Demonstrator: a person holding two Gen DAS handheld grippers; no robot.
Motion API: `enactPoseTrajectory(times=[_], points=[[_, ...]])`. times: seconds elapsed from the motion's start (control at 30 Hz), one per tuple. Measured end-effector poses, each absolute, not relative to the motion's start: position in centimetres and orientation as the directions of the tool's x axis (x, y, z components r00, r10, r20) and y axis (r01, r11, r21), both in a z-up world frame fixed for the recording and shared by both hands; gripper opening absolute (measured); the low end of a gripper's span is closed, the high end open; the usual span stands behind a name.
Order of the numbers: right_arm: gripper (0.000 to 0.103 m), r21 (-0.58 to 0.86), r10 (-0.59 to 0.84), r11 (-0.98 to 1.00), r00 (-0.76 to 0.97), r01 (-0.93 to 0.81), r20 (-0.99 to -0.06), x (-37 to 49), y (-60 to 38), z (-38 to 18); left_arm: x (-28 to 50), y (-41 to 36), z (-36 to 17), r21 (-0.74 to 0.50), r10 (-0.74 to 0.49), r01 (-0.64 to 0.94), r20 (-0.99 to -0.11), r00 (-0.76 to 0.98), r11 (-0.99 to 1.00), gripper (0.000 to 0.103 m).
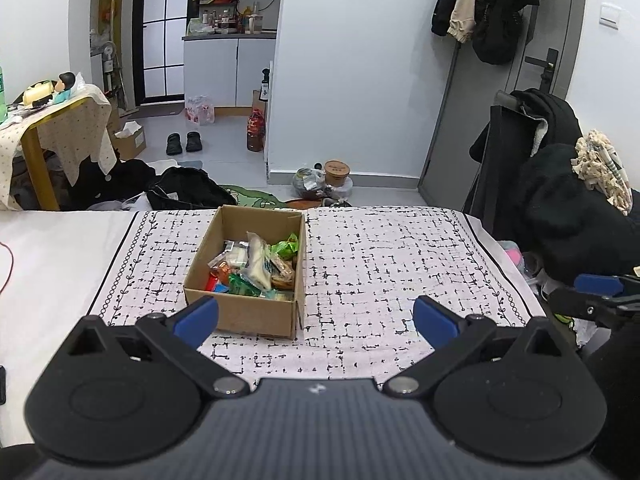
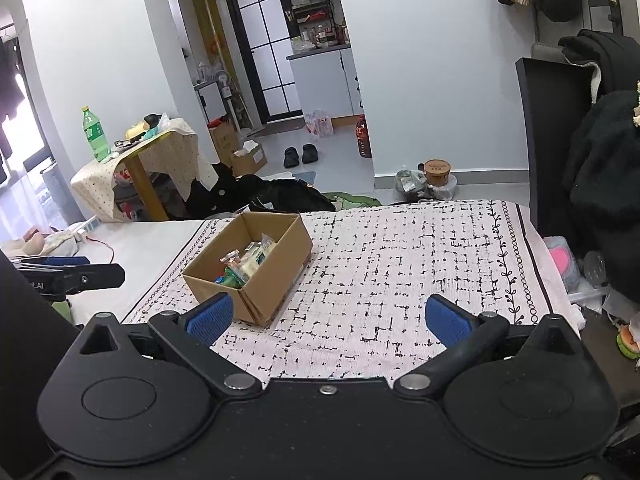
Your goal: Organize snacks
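An open brown cardboard box (image 1: 240, 308) stands on the patterned cloth (image 1: 380, 264) and holds several snack packets (image 1: 256, 266), among them green, orange and white wrappers. My left gripper (image 1: 316, 320) is open, hovering just in front of the box with its left pad near the box's front corner; nothing is between its fingers. In the right wrist view the same box (image 2: 272, 276) sits left of centre with the snack packets (image 2: 244, 266) inside. My right gripper (image 2: 328, 318) is open and empty, near the box's front right corner. The other gripper's tip (image 2: 72, 274) shows at the left edge.
The cloth covers a white table (image 1: 52, 264) with a red cable (image 1: 10, 260) at the left. A dark chair piled with black clothes (image 1: 560, 200) stands at the right. Beyond the far edge are bags (image 1: 184, 192) and a side table (image 2: 140, 152) with a green bottle (image 2: 94, 134).
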State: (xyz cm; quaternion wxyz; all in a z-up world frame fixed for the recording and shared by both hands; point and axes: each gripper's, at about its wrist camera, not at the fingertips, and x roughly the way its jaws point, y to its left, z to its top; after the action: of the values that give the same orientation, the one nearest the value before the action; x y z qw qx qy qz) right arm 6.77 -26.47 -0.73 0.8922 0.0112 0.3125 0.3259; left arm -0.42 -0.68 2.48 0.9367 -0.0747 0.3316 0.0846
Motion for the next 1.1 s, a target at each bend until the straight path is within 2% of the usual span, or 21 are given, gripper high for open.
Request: enactPoseTrajectory(times=[1.1], points=[[0.103, 0.221, 0.58, 0.791, 0.584, -0.57, -0.568, 6.9, -25.8, -0.8, -1.7, -0.8, 3.6, -0.102, 0.081, -0.172, -0.584, 0.808, 0.98, 0.103]])
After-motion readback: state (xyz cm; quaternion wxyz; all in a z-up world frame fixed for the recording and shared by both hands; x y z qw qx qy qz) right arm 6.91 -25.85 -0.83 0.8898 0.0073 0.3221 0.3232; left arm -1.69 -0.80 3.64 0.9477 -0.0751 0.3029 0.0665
